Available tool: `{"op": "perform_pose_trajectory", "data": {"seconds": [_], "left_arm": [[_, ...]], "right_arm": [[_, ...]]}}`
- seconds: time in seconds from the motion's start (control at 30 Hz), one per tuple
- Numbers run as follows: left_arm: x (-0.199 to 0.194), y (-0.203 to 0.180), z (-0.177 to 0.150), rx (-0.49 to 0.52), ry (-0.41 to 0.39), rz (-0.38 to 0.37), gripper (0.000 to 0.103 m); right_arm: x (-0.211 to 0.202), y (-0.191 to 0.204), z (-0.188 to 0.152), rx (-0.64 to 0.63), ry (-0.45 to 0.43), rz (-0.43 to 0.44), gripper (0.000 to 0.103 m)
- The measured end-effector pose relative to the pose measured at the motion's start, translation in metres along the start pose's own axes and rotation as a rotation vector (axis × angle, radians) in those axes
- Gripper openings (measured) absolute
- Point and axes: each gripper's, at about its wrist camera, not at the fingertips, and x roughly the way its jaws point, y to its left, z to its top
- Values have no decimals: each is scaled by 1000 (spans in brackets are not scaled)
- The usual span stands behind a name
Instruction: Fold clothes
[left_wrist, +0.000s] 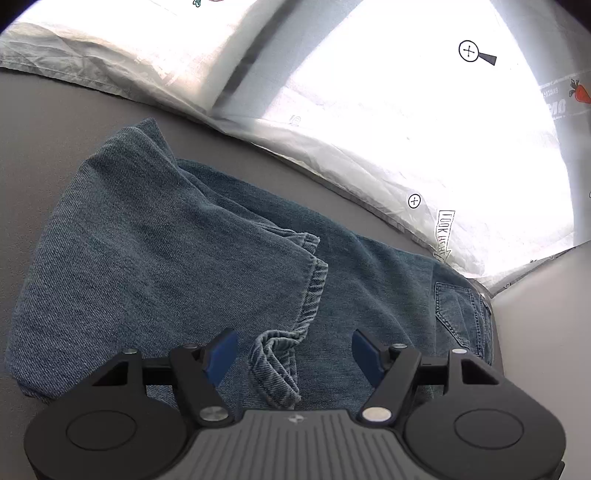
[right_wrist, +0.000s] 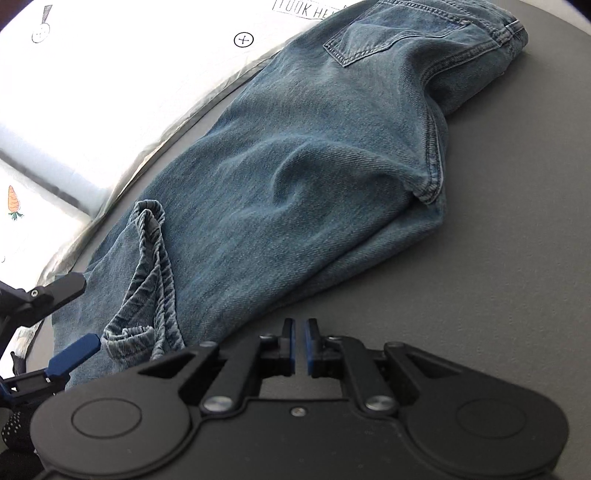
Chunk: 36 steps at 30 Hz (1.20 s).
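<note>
Jeans (right_wrist: 295, 177) lie on the grey tabletop (right_wrist: 498, 240), legs doubled back so the hems (left_wrist: 284, 354) rest over the thighs. The left gripper (left_wrist: 293, 354) hangs wide open over the hems, holding nothing; the right gripper (right_wrist: 300, 347), nearly closed and empty, hovers beside the denim's edge.

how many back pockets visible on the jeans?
1. The back pocket sits on top of the jeans near the waistband end, farthest from both grippers. A second may be folded underneath.
</note>
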Motion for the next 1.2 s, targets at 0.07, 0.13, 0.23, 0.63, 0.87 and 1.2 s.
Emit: {"op": "perform_pose_trajectory", "data": {"seconds": [0.07, 0.13, 0.23, 0.63, 0.87, 1.2], "left_arm": [[-7, 10, 3, 3, -29, 74, 69], [-12, 24, 6, -6, -53, 150, 69], [-23, 47, 7, -38, -84, 204, 69], [-55, 58, -2, 69, -138, 325, 70], [-48, 111, -4, -210, -43, 249, 70], [-29, 158, -10, -548, 30, 59, 68]], "right_arm": [[-1, 2, 0, -8, -3, 3, 7], [-1, 3, 0, -16, -6, 6, 7], [-2, 9, -1, -30, -18, 53, 9], [5, 63, -6, -152, -25, 217, 33], [26, 83, 0, -131, 7, 243, 41], [62, 84, 32, 17, 2, 238, 53]]}}
